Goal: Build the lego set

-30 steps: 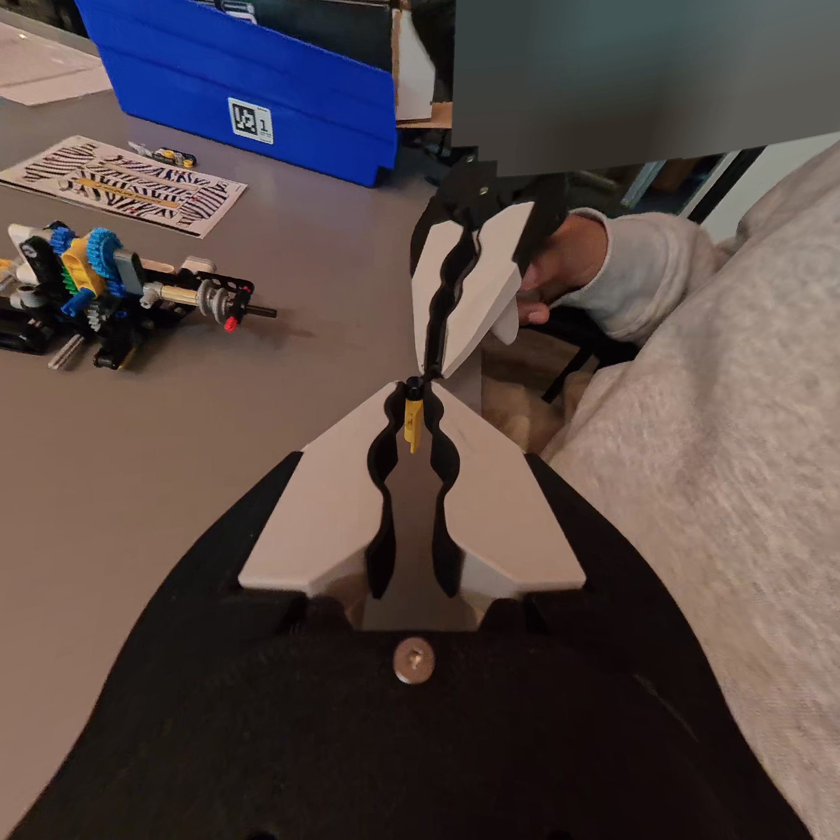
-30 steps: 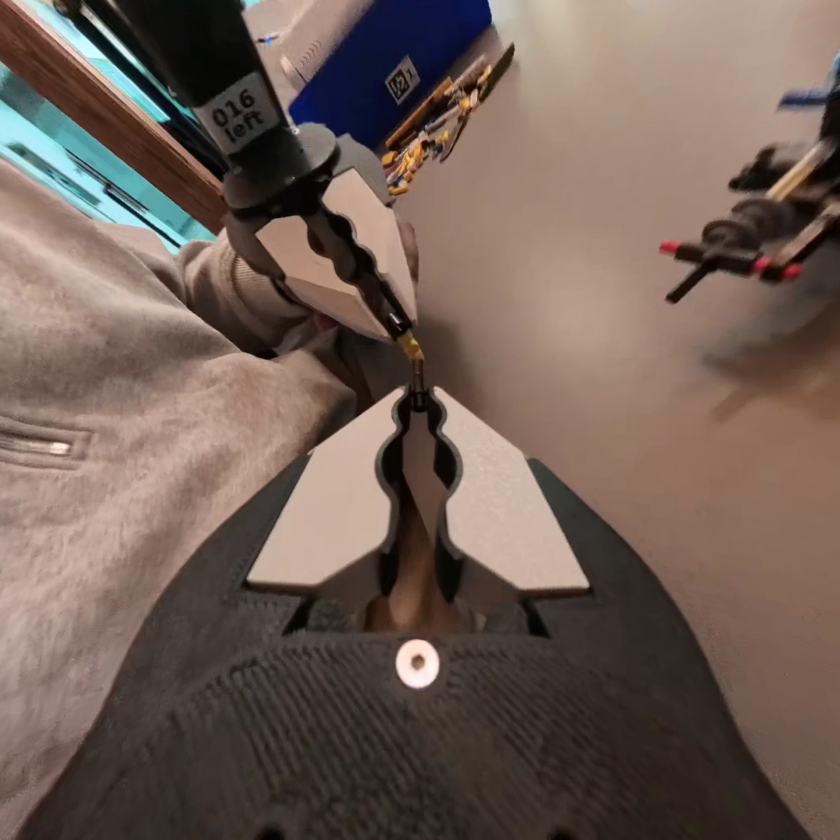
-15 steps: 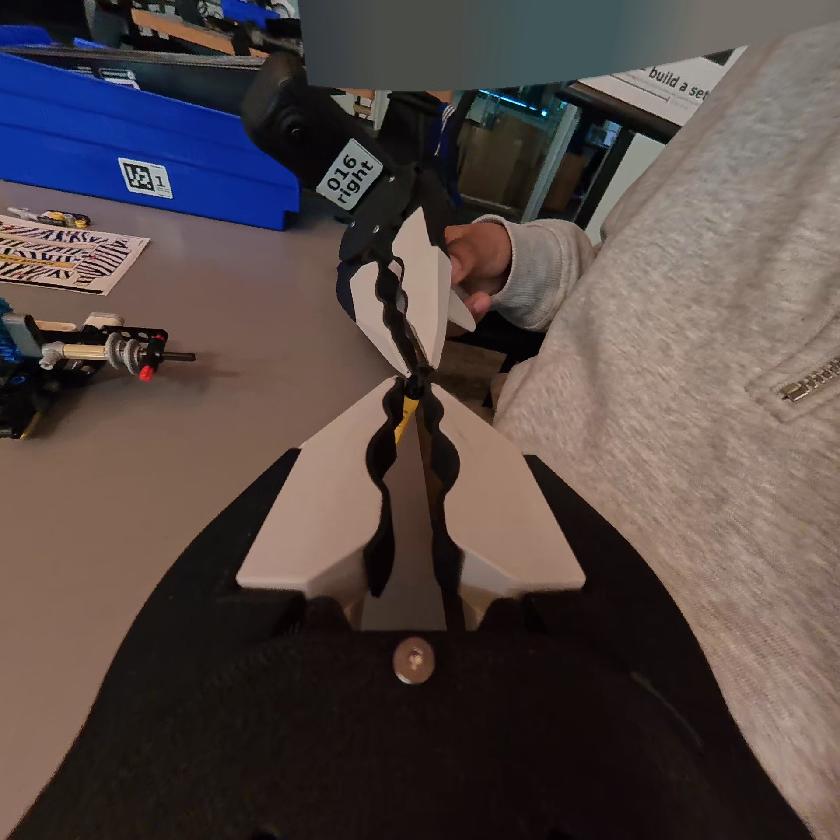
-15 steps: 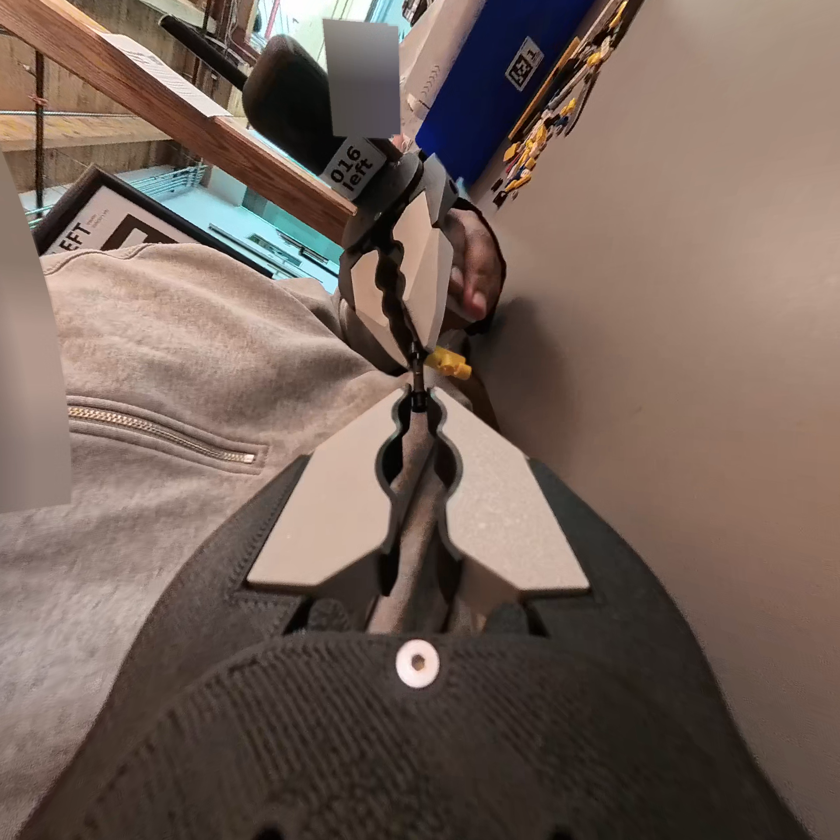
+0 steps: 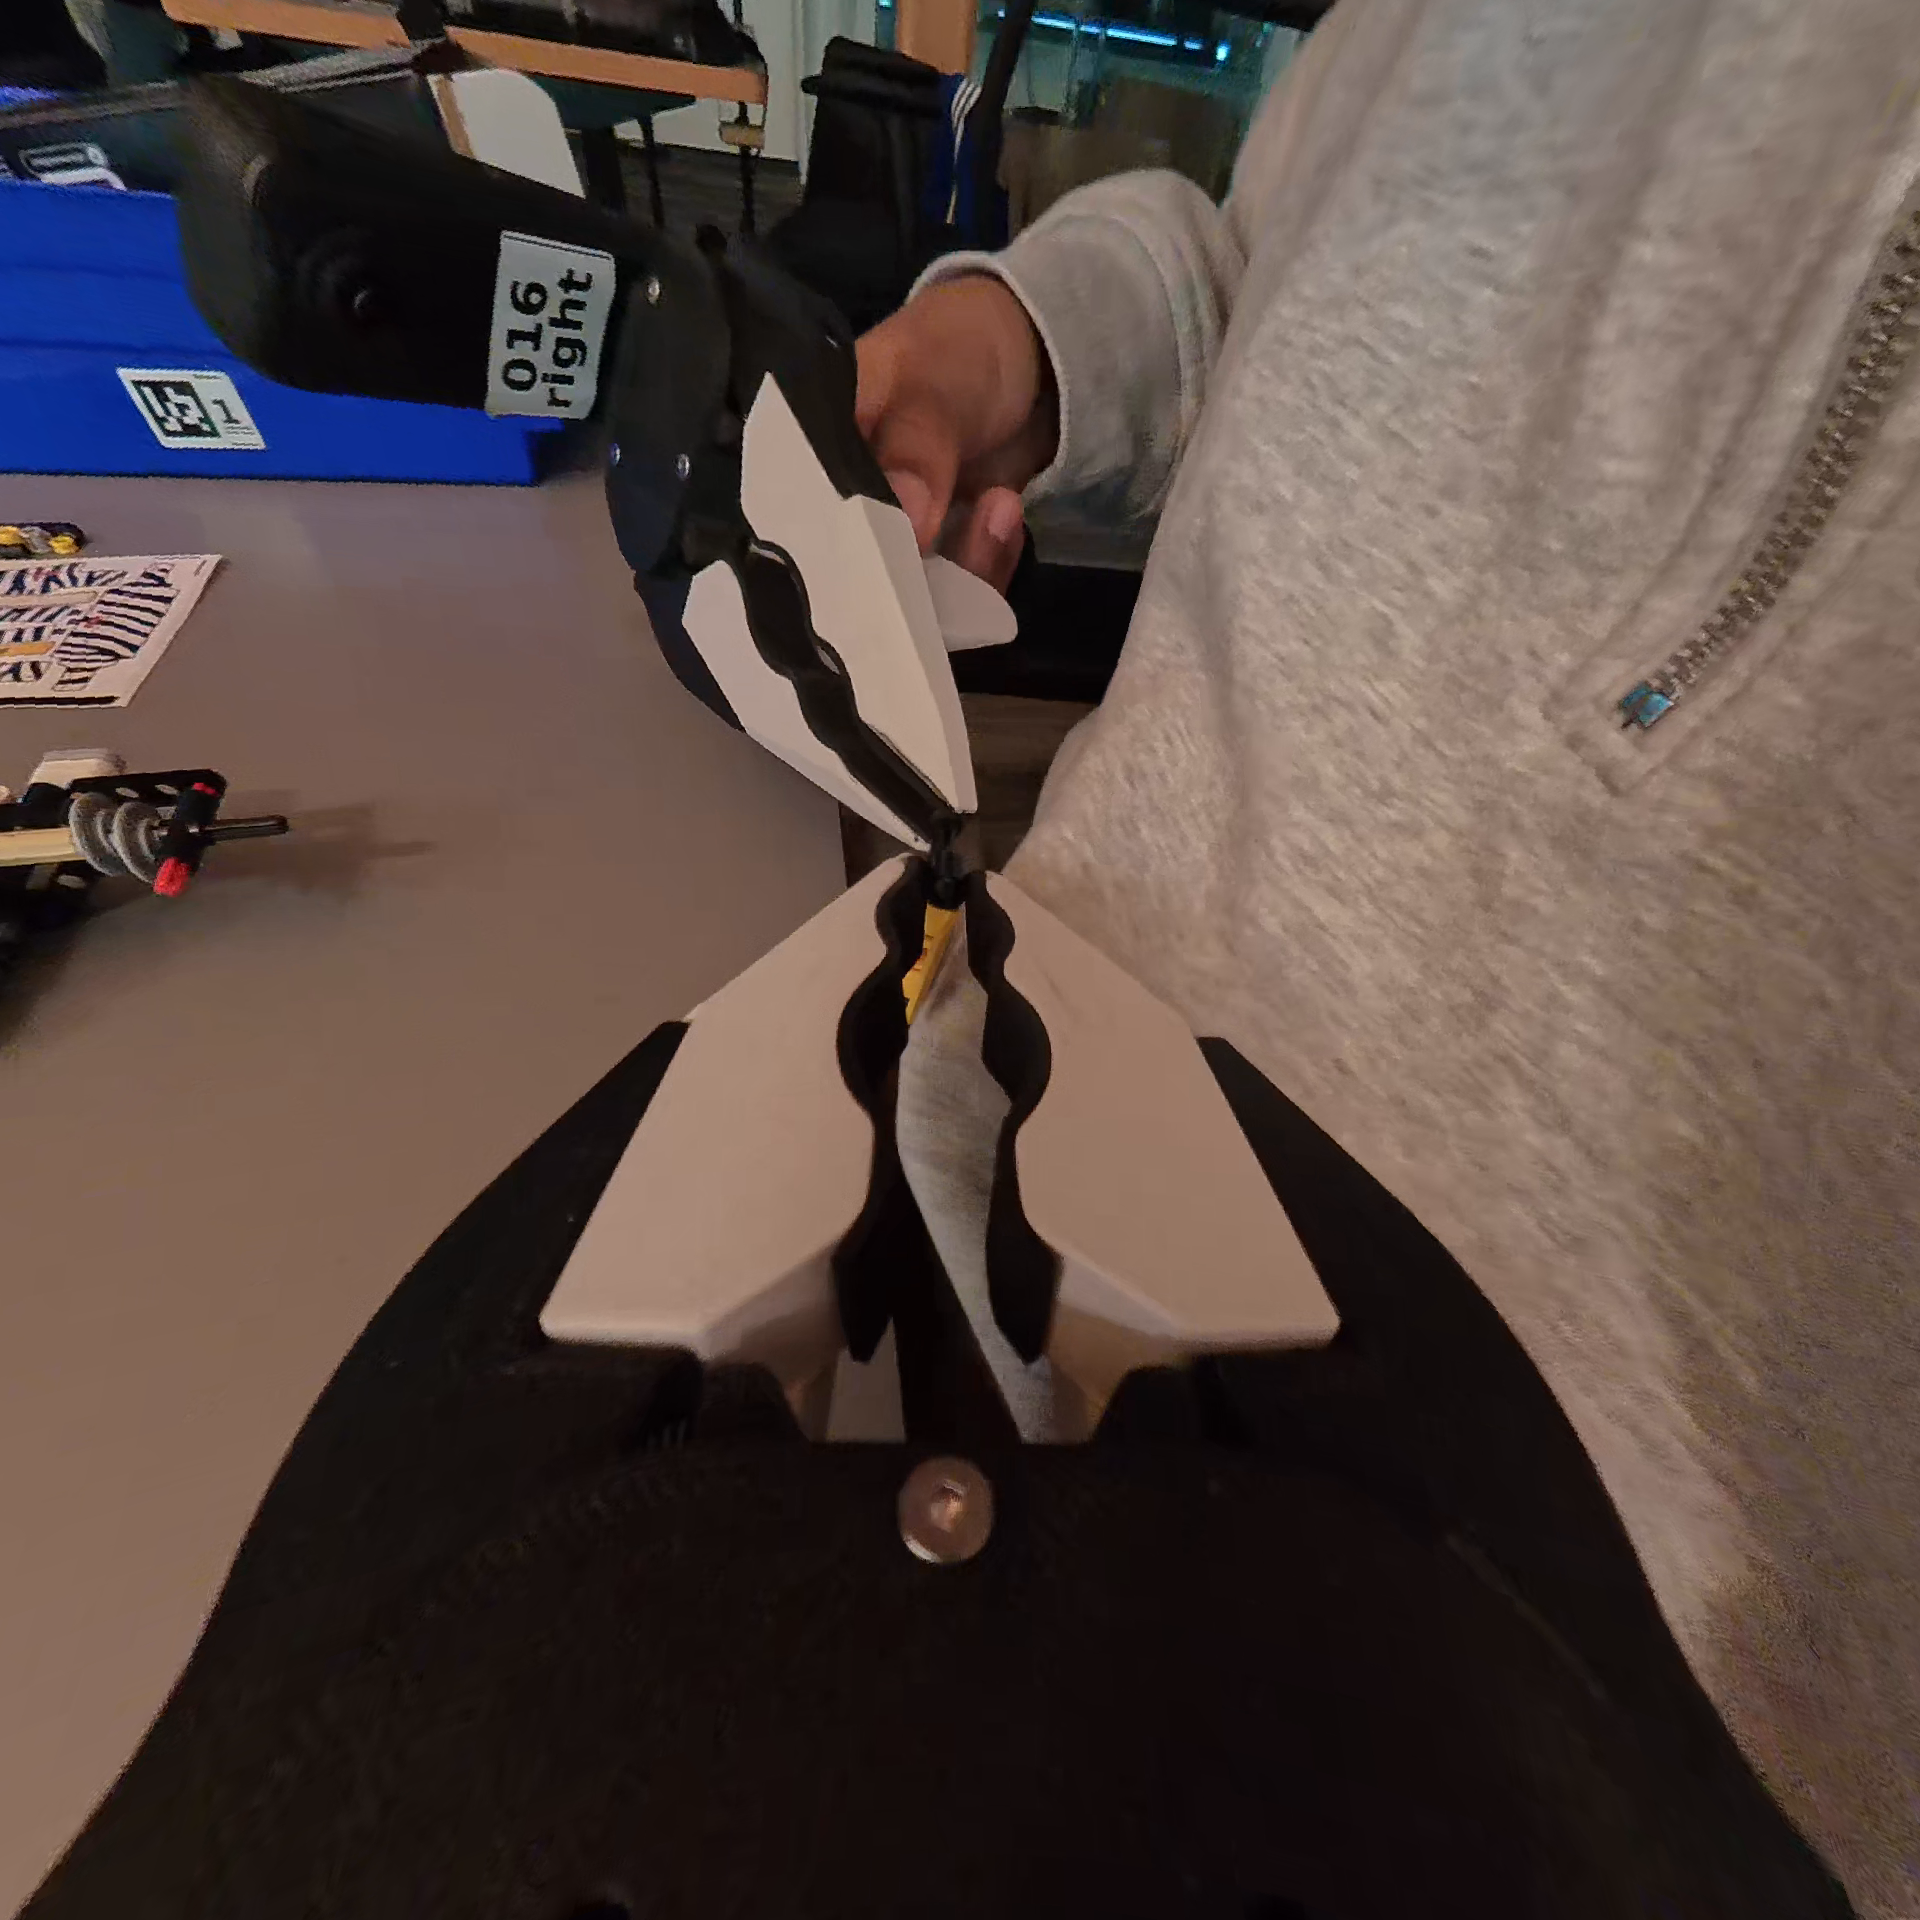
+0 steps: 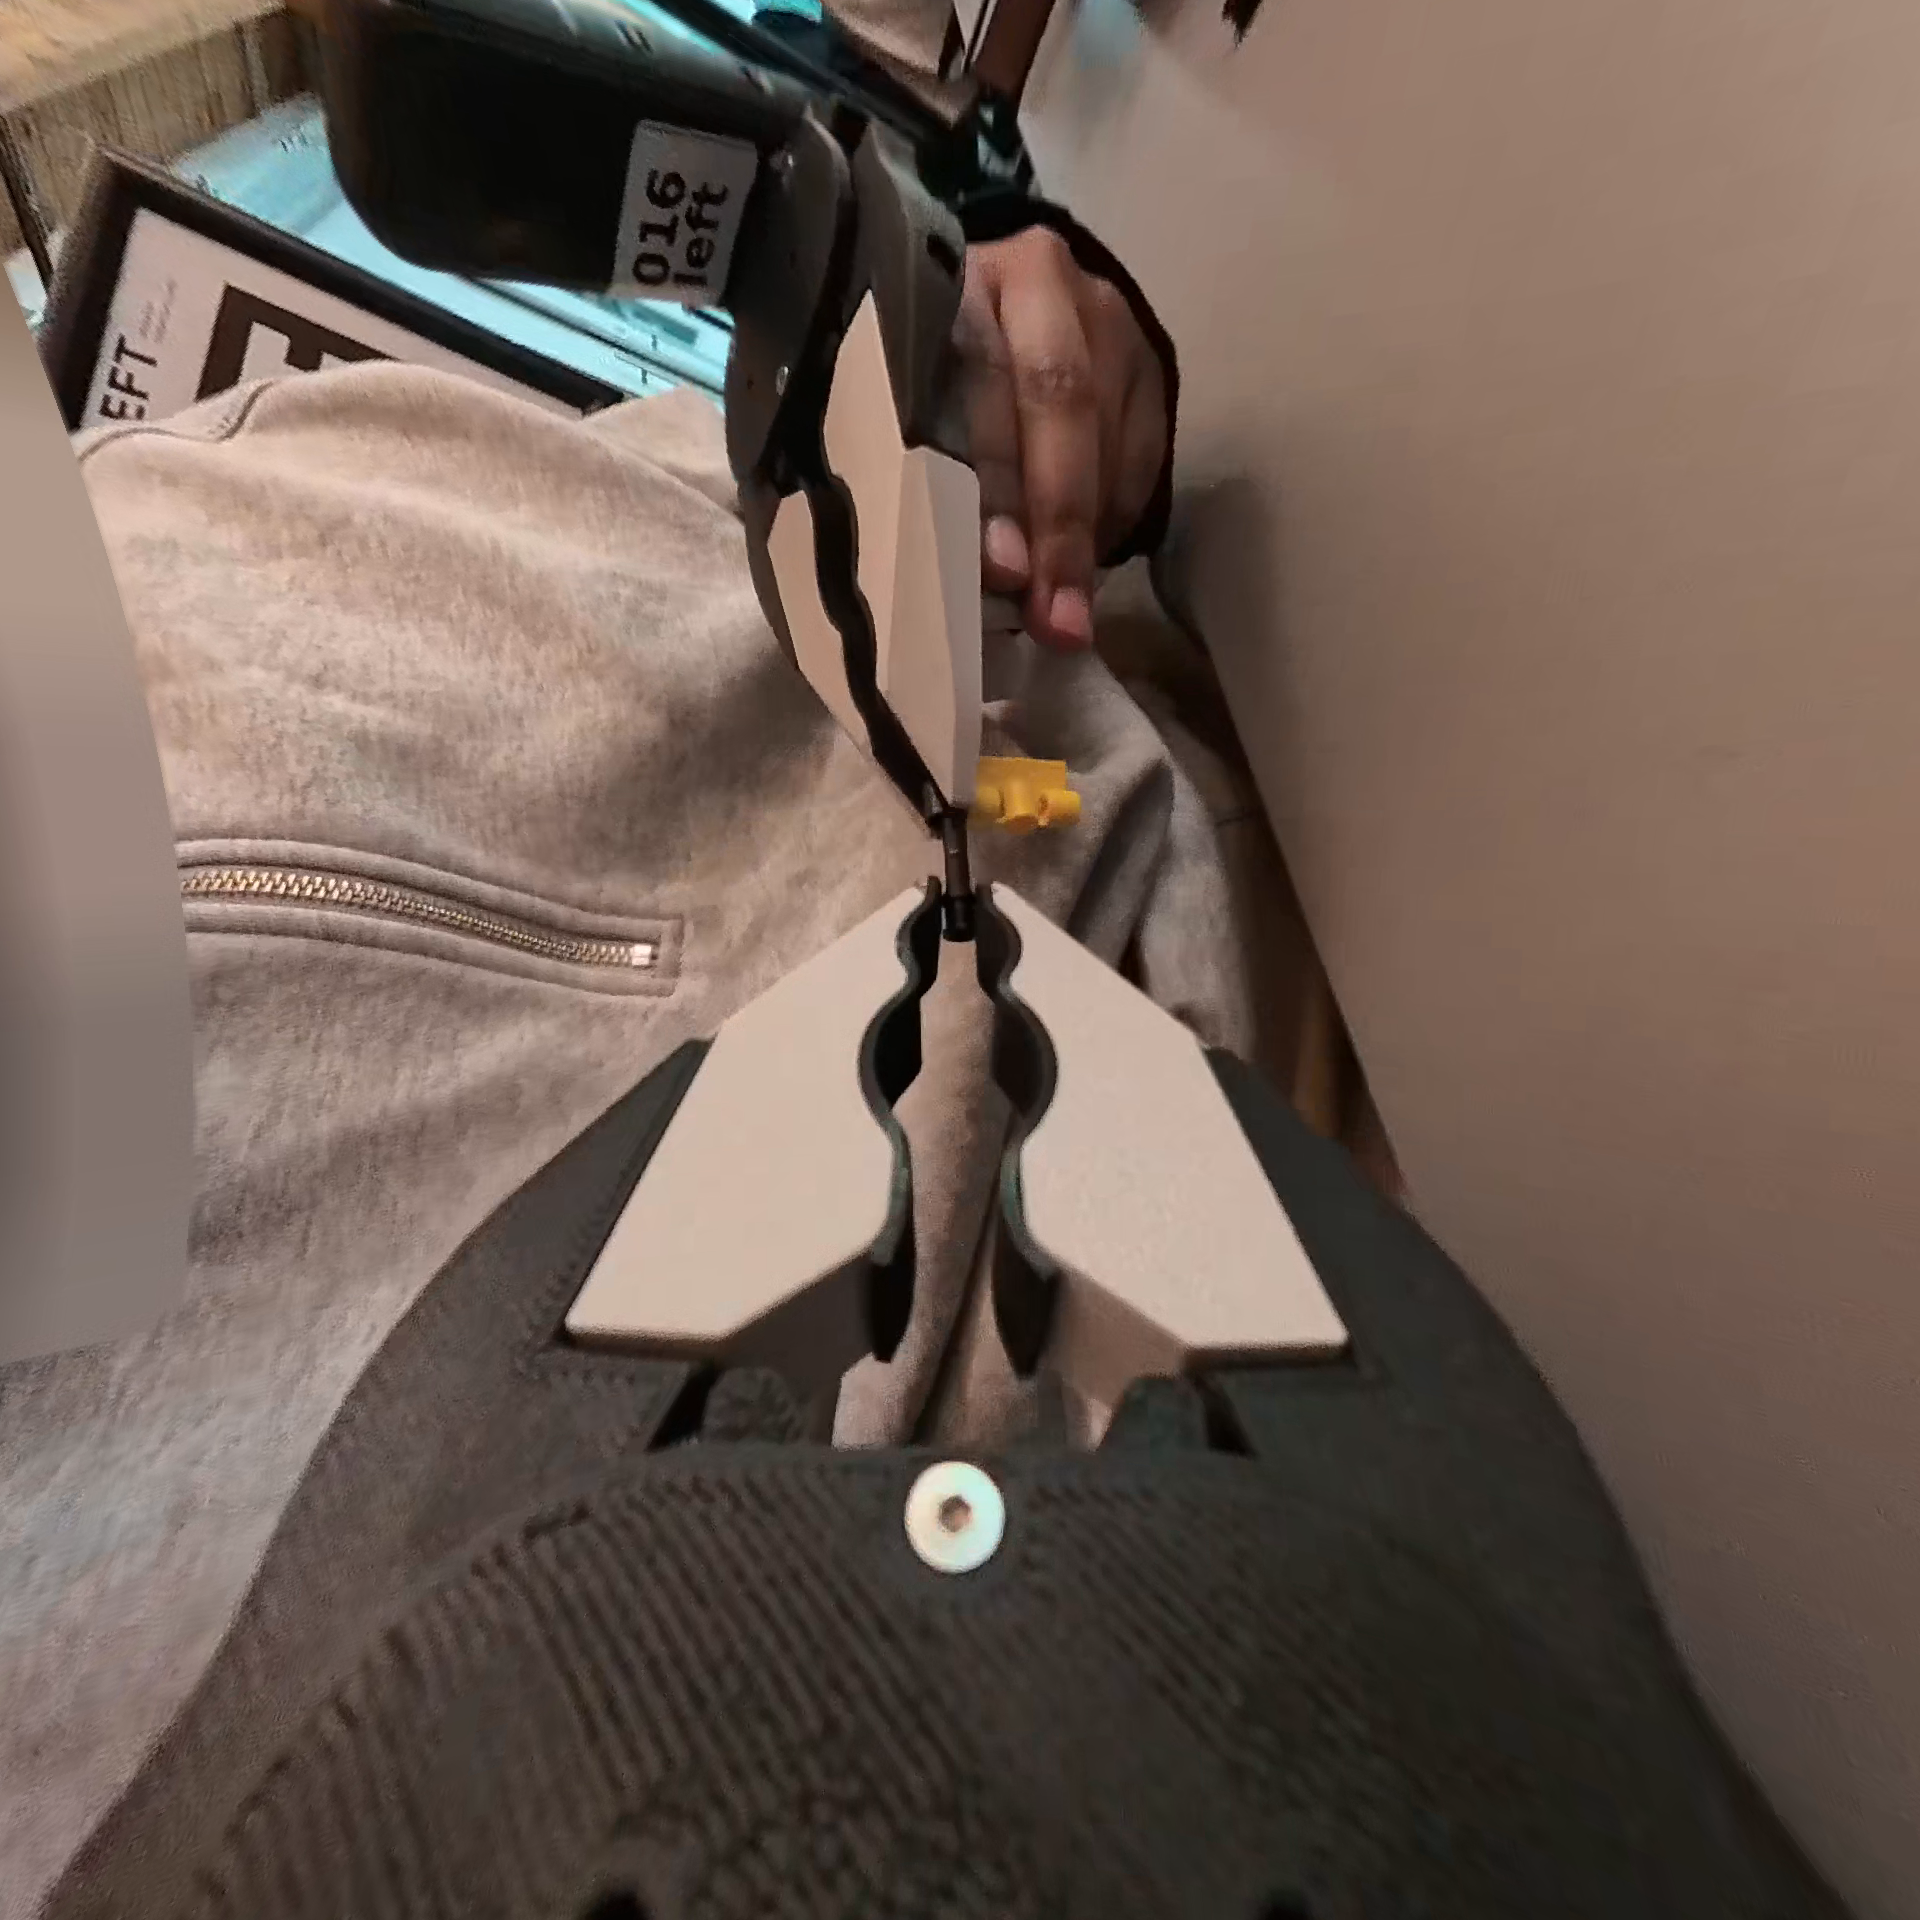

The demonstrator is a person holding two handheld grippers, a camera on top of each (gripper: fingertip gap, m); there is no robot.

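Yellow lego connector joined end to end with a short black pin, held in the air off the tabletop edge. Partly built lego assembly lies on the tabletop near its left edge.

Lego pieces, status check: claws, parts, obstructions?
Left claw shut on yellow piece. Right claw shut on black pin, joined tip to tip. Nothing in the way.

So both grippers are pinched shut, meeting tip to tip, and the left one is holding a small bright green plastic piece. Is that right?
Not quite: the small plastic piece in the left gripper is yellow, not green. The right wrist view shows it sticking out beside that gripper's tips. The rest holds: both are pinched shut, and the right gripper meets the left tip to tip on a thin black pin.
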